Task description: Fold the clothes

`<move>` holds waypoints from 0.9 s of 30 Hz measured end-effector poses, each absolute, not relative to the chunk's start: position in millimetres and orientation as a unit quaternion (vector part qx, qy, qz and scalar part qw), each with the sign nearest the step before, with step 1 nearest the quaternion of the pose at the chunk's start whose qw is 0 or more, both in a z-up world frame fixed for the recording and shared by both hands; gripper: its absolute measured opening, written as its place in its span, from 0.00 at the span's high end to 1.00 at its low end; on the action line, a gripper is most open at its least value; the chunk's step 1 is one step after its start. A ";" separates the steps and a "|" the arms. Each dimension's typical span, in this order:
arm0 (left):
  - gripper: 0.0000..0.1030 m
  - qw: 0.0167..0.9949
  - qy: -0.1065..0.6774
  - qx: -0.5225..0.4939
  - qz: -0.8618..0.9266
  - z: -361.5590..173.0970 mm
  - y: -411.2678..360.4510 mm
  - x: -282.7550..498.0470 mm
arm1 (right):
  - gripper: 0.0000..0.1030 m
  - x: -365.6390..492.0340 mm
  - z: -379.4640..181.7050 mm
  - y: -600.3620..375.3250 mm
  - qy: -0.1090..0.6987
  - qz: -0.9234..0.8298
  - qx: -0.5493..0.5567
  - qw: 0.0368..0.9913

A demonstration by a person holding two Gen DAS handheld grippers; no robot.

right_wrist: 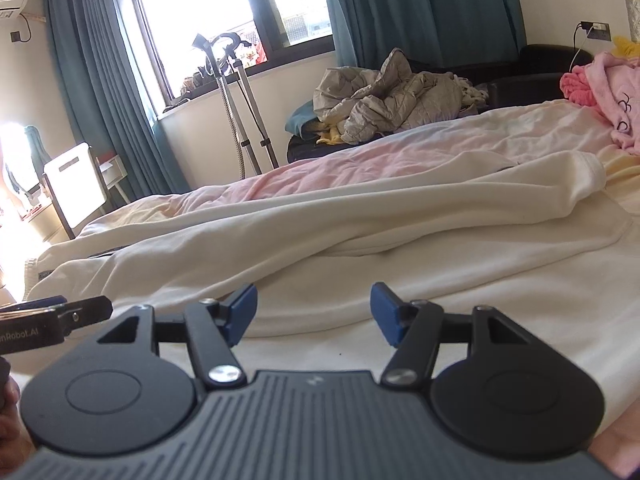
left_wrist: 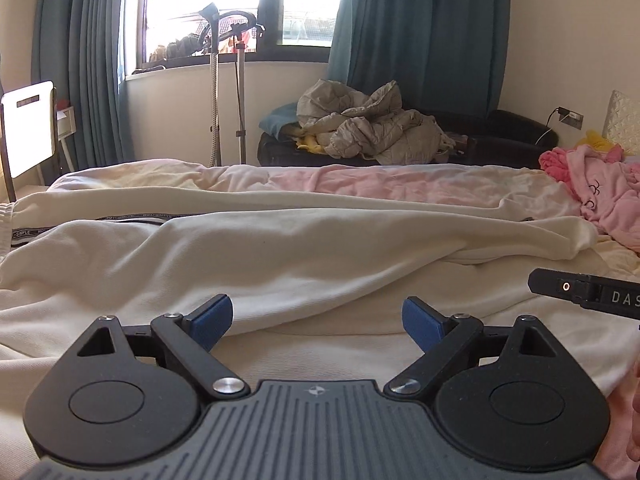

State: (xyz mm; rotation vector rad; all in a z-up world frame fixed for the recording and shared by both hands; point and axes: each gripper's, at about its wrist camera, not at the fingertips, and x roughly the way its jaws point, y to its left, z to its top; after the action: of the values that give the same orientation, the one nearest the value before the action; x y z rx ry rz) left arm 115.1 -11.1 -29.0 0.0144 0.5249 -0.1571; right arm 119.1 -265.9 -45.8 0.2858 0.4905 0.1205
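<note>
Cream trousers (left_wrist: 304,236) lie lengthwise across the middle of both frames on the bed (left_wrist: 320,344), waistband at the left edge, leg cuffs toward the right near a pink garment (left_wrist: 600,184). Left tongs (left_wrist: 318,322) at lower centre of the left view, blue pads apart, nothing between them, just short of the trousers' near edge. Right tongs (right_wrist: 314,312) likewise apart and empty at lower centre of the right view; grey quilt (right_wrist: 384,96) heaped on a black sofa (right_wrist: 532,76) under the window.

Bright daylight blows out the window (left_wrist: 200,8); sharp pictures, fisheye-bent at edges.
</note>
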 end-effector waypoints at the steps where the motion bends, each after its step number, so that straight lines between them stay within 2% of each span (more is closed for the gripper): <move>1: 0.09 0.963 0.257 0.006 -0.077 -32.2 -10.8 112.2 | 0.38 116.8 -45.9 -265.6 0.238 0.059 0.137 0.960; 27: 0.09 0.955 0.289 -0.024 -0.058 -85.2 -4.6 132.1 | 0.38 116.8 -56.1 -249.4 0.225 0.041 0.104 0.968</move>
State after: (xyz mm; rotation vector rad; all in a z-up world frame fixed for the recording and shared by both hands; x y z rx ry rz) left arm 132.1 -4.6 -85.2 -0.0485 0.5858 -0.1171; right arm 116.8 -249.4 -56.1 0.2104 0.4543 0.0828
